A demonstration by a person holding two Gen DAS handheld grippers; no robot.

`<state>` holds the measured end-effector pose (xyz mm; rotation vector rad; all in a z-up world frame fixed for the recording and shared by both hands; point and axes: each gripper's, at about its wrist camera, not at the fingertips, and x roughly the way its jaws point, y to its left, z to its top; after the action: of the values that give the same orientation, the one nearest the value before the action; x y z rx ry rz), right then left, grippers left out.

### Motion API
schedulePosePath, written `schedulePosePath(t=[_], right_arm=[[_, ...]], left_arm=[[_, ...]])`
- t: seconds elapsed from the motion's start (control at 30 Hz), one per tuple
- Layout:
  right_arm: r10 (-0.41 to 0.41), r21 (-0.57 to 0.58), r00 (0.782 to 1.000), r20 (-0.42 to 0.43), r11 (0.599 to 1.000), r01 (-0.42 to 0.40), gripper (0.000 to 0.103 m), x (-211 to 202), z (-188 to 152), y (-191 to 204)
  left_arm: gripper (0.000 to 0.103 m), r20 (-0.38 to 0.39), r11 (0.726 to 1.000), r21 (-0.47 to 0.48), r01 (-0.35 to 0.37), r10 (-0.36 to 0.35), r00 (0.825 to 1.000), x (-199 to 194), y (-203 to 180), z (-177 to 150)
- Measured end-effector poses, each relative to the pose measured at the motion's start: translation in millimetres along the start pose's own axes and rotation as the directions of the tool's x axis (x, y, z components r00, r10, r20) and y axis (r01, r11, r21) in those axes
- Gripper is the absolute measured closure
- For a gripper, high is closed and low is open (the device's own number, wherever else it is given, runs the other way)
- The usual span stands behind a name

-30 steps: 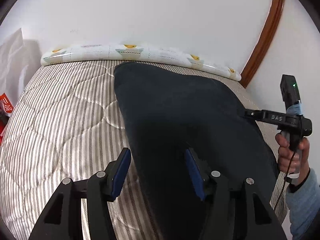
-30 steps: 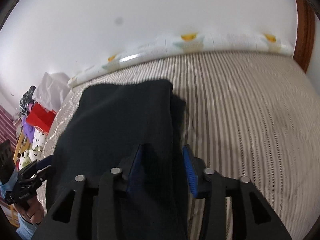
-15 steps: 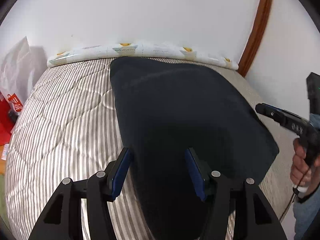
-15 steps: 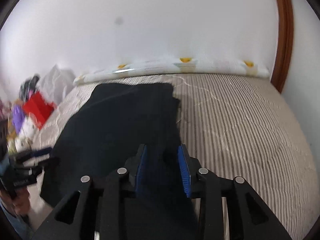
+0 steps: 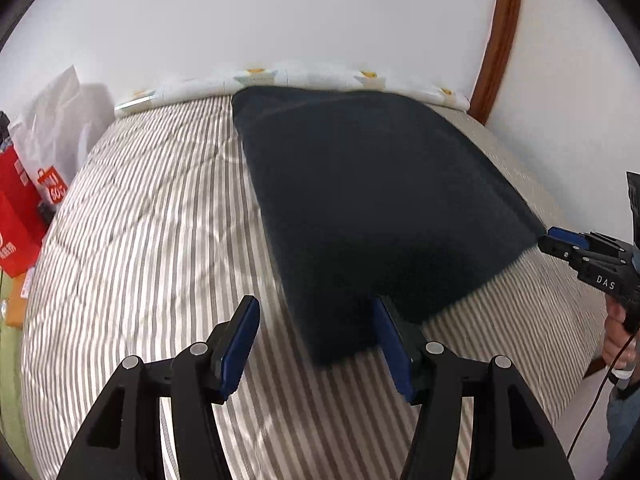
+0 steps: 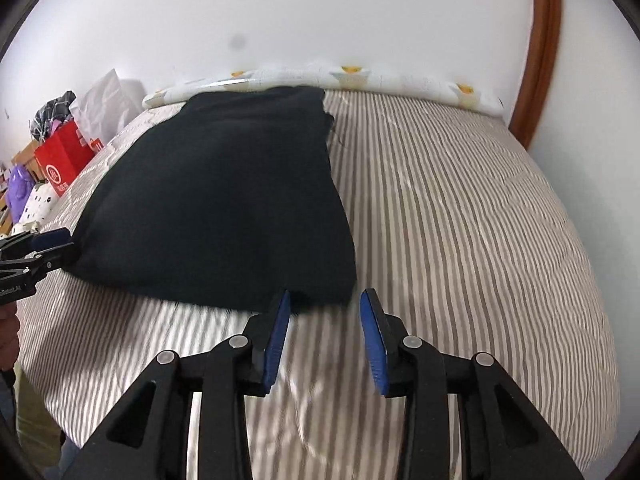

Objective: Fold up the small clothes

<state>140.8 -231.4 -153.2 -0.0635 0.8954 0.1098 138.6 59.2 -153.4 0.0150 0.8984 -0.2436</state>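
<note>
A dark navy garment [image 5: 368,200] lies flat on the striped mattress [image 5: 152,240], reaching the far edge. It also shows in the right wrist view [image 6: 224,200]. My left gripper [image 5: 316,336] is open and empty, with the cloth's near left corner between its fingers' line. My right gripper [image 6: 324,324] is open and empty just in front of the cloth's near right corner. The right gripper shows at the right edge of the left wrist view [image 5: 576,248]; the left gripper shows at the left edge of the right wrist view [image 6: 44,244].
A white patterned roll [image 5: 288,80] lies along the mattress's far edge against the wall. A red bag [image 6: 64,156], white bags and clutter stand left of the bed. A brown wooden frame [image 6: 544,48] runs up the wall at right.
Both grippers pulled back toward the near side of the bed. The right gripper, narrowed over the cloth before, now stands wider and off the cloth. The garment lies flat.
</note>
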Motion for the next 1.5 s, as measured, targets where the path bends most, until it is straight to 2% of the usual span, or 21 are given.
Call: schedulePosePath(t=[0.17,0.33,0.43,0.47,0.5,0.53,0.6,0.8,0.93,1.0,1.1,1.23,1.37,1.43,1.5], right_arm=[[0.034,0.038,0.999,-0.026,0.999,-0.033,0.067,4.9,-20.8,-0.7],[0.08,0.099,0.996,0.024,0.992,-0.082,0.064,13.8,-16.1,2.3],[0.115,0.163,0.993,0.019,0.98,-0.117,0.064,26.4,-7.7,0.7],[0.126,0.173,0.992,0.011,0.977,-0.126,0.064,31.6,-5.2,1.5],[0.13,0.175,0.992,-0.001,0.976,-0.128,0.074,37.3,-3.4,4.0],[0.141,0.168,0.99,0.004,0.976,-0.139,0.083,40.2,-1.7,6.8],[0.126,0.16,0.991,0.036,0.978,-0.13,0.089,40.5,2.7,11.6],[0.144,0.182,0.988,0.06,0.971,-0.152,0.091,58.8,24.5,17.3],[0.163,0.204,0.985,0.062,0.964,-0.172,0.091,68.3,34.7,19.5],[0.157,0.191,0.986,0.062,0.967,-0.166,0.092,65.5,31.5,21.0],[0.147,0.162,0.988,0.046,0.975,-0.152,0.1,62.5,18.3,17.3],[0.11,0.142,0.994,0.019,0.983,-0.112,0.103,52.9,9.6,10.9],[0.112,0.081,0.991,0.079,0.99,-0.118,0.101,18.6,11.7,14.4],[0.102,0.039,0.986,0.13,0.993,-0.108,0.101,-0.1,15.5,22.0],[0.086,0.015,0.982,0.167,0.996,-0.09,0.099,-8.8,21.6,28.4]], left_arm=[[0.047,-0.042,1.0,0.025,0.012,-0.011,0.999,2.9,-5.6,-26.1],[0.047,-0.018,1.0,0.029,0.002,-0.002,1.0,12.1,-9.1,-25.2],[0.061,0.0,1.0,-0.002,0.015,-0.015,1.0,17.7,-4.0,-18.0],[0.073,0.006,0.999,-0.001,0.037,-0.037,0.999,18.8,-2.9,-16.0],[0.079,0.009,0.998,0.004,0.06,-0.06,0.998,19.9,-2.7,-14.6],[0.081,0.016,0.998,0.004,0.059,-0.059,0.998,20.7,-1.9,-13.2],[0.086,0.037,0.998,-0.001,0.062,-0.062,0.997,22.9,0.7,-8.6],[0.087,0.042,0.998,-0.051,0.023,-0.021,0.999,42.7,15.3,17.4],[0.087,0.025,0.993,-0.117,0.034,-0.031,0.999,53.2,31.2,30.9],[0.087,0.021,0.993,-0.116,0.035,-0.033,0.999,52.4,32.3,28.1],[0.088,0.014,0.995,-0.097,0.019,-0.017,1.0,49.3,32.0,19.2],[0.09,0.003,0.993,-0.119,0.011,-0.011,1.0,43.7,37.2,10.2],[0.09,0.015,0.991,-0.13,0.02,-0.018,1.0,25.0,40.5,5.4],[0.086,0.031,0.99,-0.138,0.037,-0.033,0.999,14.3,42.1,6.0],[0.077,0.049,0.99,-0.136,0.042,-0.036,0.998,5.6,40.9,9.2]])
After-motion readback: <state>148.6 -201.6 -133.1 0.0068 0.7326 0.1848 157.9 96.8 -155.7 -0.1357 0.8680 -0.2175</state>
